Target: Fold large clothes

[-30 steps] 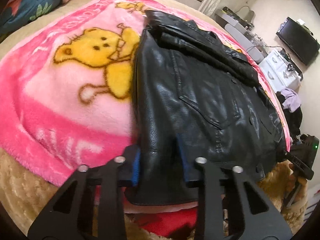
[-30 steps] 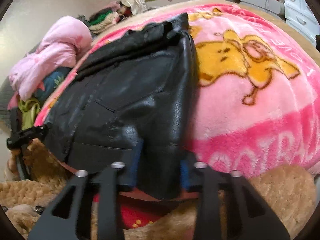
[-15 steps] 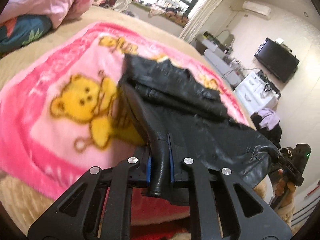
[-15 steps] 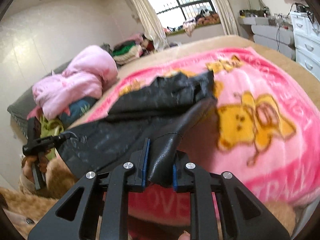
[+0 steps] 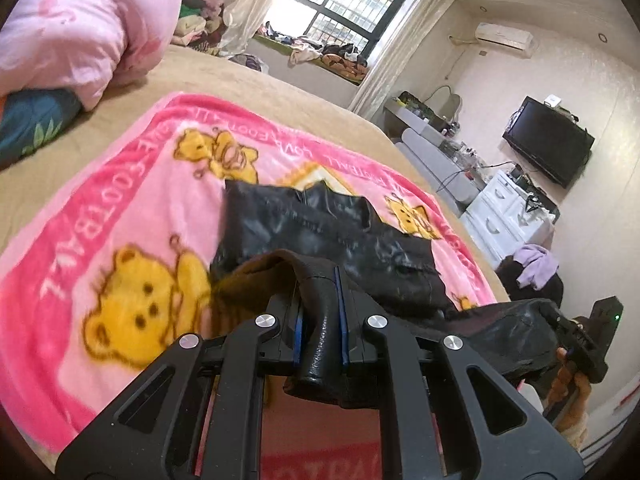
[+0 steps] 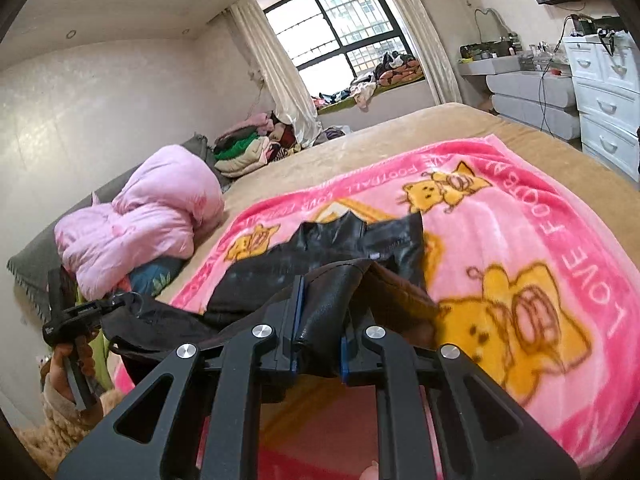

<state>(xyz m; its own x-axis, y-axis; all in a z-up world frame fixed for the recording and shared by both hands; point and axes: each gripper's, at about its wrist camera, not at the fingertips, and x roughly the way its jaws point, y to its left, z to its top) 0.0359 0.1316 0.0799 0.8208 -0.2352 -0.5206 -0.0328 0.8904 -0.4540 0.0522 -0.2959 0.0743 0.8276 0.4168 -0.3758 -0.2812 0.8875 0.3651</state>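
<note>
While both grippers gripped the near hem, the black leather jacket (image 5: 320, 232) hung between them and the bed, its far half lying on the pink fleece blanket with yellow bears (image 5: 120, 216) and its near edge raised clear of it. The left gripper (image 5: 319, 328) was pinched tight on a rolled fold of the leather, blue pads pressed to either side. The right gripper (image 6: 320, 320) had its jaws closing on a like fold at the other corner of the hem, leather squeezed between the pads. From the left wrist camera the right gripper (image 5: 576, 332) showed at the far right, a hand around its handle, with the hem stretched across to it.

The jacket's long axis ran away from the grippers, collar end far, hem end near. Its lifted lining showed brown under the raised edge.

Around the jacket the blanket lay bare on both sides, wide pink margins to left and right and a strip beyond the collar. Beyond the blanket ran the tan bedspread (image 6: 420, 128), open as far as the window side. A bundled pink quilt (image 6: 152, 216) sat at the bed's left edge, well apart from the jacket. White drawers (image 6: 608, 96) stood off the bed's right side.
</note>
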